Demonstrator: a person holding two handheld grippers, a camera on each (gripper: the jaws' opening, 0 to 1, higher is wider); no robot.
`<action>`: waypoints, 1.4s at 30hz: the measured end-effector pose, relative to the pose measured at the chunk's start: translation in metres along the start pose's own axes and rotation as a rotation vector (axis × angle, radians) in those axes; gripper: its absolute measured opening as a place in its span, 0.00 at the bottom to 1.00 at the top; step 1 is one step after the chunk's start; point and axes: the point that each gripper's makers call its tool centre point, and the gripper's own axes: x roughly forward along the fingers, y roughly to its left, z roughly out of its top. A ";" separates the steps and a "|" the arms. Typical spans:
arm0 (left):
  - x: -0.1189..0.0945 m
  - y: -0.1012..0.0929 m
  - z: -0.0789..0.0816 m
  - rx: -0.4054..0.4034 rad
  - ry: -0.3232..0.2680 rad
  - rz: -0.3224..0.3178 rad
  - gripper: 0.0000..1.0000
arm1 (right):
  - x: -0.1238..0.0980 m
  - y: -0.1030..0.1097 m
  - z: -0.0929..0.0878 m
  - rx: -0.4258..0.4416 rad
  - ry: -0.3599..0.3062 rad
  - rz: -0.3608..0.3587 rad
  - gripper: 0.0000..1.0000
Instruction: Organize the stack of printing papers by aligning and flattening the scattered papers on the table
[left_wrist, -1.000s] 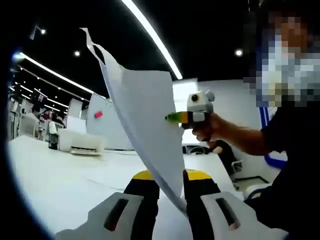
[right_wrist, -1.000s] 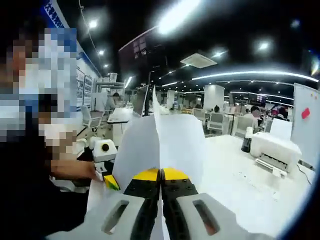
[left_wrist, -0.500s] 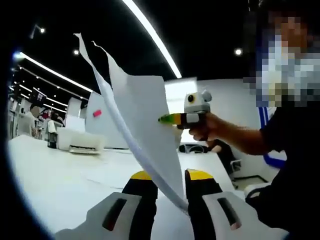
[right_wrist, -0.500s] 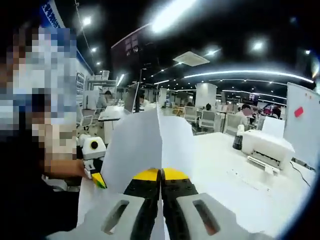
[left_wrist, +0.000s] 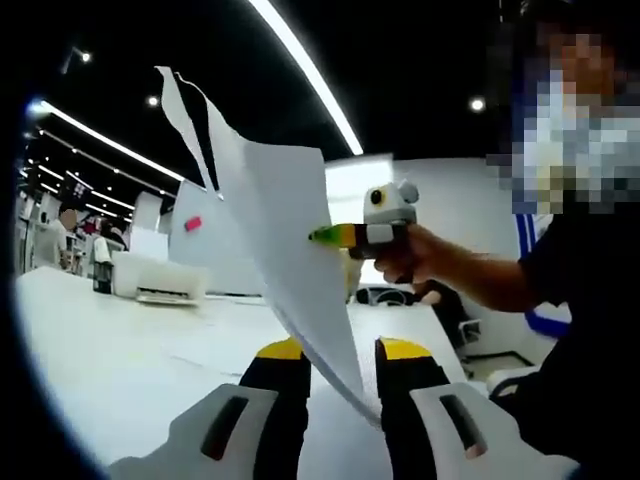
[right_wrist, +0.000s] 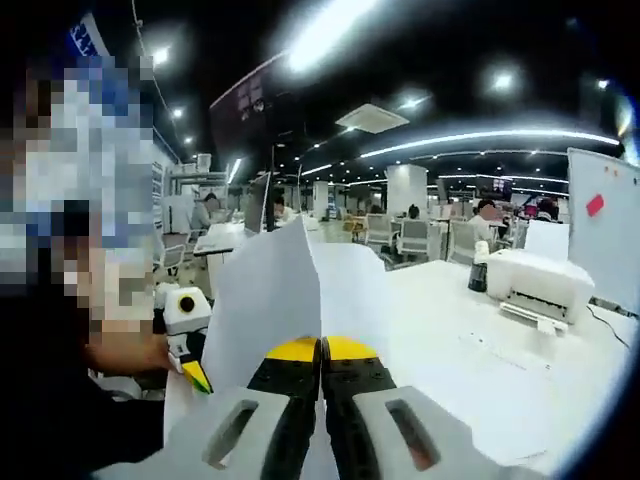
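Held upright above the tabletop, the papers are clamped by the right claw while the left claw stands apart, so loose sheets could slip out.

Left gripper view low over the worktop, close behind the paper, facing the right tool, right gripper view opposite, sharing paper and printer
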 end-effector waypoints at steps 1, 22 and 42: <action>0.000 0.000 0.000 0.000 0.000 0.001 0.29 | 0.002 0.001 0.000 0.010 -0.003 0.006 0.00; -0.003 0.012 -0.005 0.048 0.025 0.044 0.19 | 0.009 0.006 -0.011 0.046 0.003 0.026 0.00; -0.005 0.012 -0.005 0.042 0.028 0.036 0.07 | 0.009 0.010 -0.008 -0.009 -0.007 0.033 0.00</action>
